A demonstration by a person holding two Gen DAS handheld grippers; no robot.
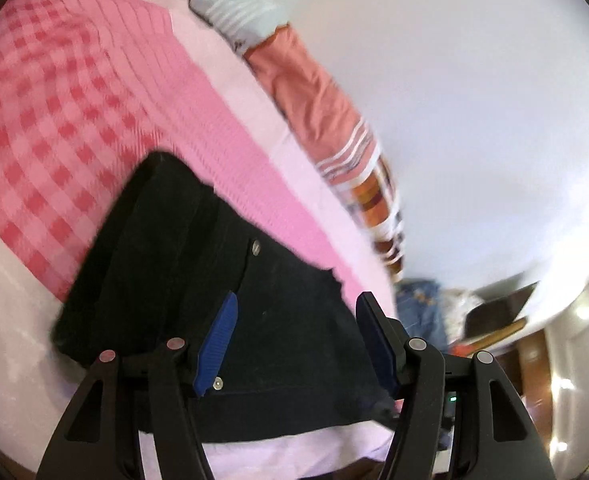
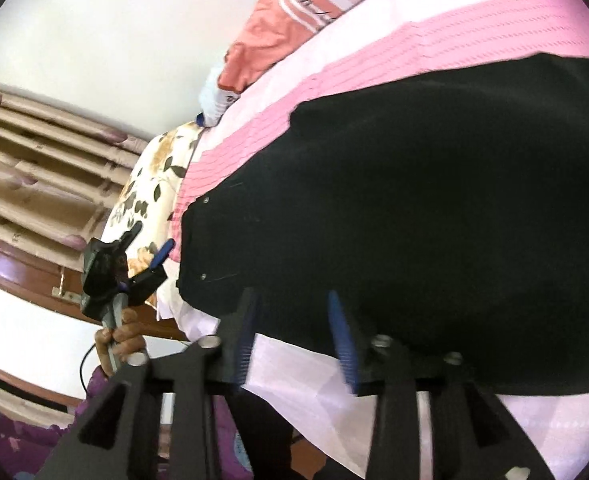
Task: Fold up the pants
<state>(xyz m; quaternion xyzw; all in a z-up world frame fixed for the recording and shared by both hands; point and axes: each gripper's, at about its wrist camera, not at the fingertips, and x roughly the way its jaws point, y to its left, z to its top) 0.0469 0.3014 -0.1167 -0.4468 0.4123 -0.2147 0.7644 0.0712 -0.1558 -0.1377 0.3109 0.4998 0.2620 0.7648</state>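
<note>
Both grippers sit at the near edge of the black pants (image 1: pixel 214 280), which lie flat on the pink bedspread (image 1: pixel 74 100), long axis running away toward the far side of the bed. Left gripper (image 1: pixel 294 340) hangs right over the waistband end, fingers spread, gripping nothing. Right gripper (image 2: pixel 294 340) is just short of the hem-side edge, also spread and empty. Left looks nearer the cloth, so I'd guess it grabs first. Spare clothes (image 1: pixel 314 92) are piled along the wall.

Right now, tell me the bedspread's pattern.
Pink checks and stripes on the bedspread, best in the left wrist view.
</note>
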